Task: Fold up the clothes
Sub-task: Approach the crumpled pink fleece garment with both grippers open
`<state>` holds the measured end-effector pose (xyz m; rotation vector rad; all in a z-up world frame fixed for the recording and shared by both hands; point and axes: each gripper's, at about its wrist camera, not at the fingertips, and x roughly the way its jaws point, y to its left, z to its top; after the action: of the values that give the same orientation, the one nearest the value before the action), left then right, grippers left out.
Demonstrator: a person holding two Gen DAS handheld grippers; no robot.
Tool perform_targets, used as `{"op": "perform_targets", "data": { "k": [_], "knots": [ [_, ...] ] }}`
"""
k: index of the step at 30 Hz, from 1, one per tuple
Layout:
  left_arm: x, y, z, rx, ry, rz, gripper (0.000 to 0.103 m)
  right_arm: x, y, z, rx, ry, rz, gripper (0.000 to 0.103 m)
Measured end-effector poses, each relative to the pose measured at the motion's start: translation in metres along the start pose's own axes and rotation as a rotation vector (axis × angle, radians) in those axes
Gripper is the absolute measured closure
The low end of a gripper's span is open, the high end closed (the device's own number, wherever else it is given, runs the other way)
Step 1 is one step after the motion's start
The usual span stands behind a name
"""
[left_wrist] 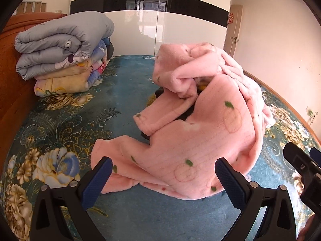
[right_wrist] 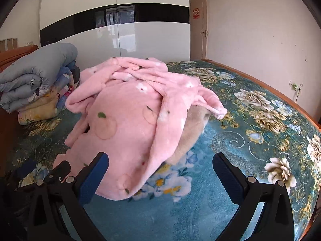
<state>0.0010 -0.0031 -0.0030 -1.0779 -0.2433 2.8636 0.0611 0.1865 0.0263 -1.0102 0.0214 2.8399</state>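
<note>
**Pink fleece heaped on the bed, both grippers spread and empty**

Far ahead and to the left of the left gripper (left_wrist: 163, 177), a stack of folded quilts (left_wrist: 60, 54) sits against the orange headboard (left_wrist: 12, 46), a grey one on top and patterned ones beneath. The left gripper's blue-padded fingers (left_wrist: 100, 178) stand wide apart with nothing between them, hovering over the teal floral bedspread (left_wrist: 60, 130). Directly ahead of it, just beyond the fingertips, lies the pink fleece garment (left_wrist: 200, 132), crumpled in a mound (printed with peach outlines and small green leaves); its near hem spreads flat on the bedspread between the two fingers, and something dark shows under its folds, too hidden to identify.

To the right of the left gripper, the right gripper (right_wrist: 160, 178) is likewise spread open and holds nothing. The garment (right_wrist: 128, 120) lies ahead of it and slightly left, its near edge just beside the left finger, with a beige lining (right_wrist: 190, 132) showing on the right side. Further right the bedspread (right_wrist: 260, 130) runs to a wooden bed edge (right_wrist: 280, 94) along the wall.
</note>
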Motion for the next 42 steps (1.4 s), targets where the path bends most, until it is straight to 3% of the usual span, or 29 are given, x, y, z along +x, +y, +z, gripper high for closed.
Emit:
{"op": "perform_targets", "data": {
  "k": [4, 8, 11, 23, 42],
  "knots": [
    [0.016, 0.022, 0.022, -0.032, 0.085, 0.071, 0.000, 0.009, 0.003, 0.001, 0.000, 0.036, 0.038, 0.000],
    [0.002, 0.008, 0.026, 0.017, 0.031, 0.121, 0.000, 0.017, 0.014, 0.021, 0.001, 0.068, 0.025, 0.000],
    [-0.004, 0.014, 0.023, 0.047, 0.004, 0.091, 0.000, -0.005, 0.015, 0.018, 0.012, 0.041, 0.065, 0.000],
    [0.002, 0.009, 0.023, 0.082, 0.045, -0.007, 0.000, -0.004, 0.027, 0.010, -0.008, 0.057, 0.068, 0.000],
    [0.014, 0.010, 0.018, 0.092, 0.076, -0.005, 0.000, 0.008, 0.028, 0.001, -0.017, 0.107, 0.086, 0.000]
  ]
}}
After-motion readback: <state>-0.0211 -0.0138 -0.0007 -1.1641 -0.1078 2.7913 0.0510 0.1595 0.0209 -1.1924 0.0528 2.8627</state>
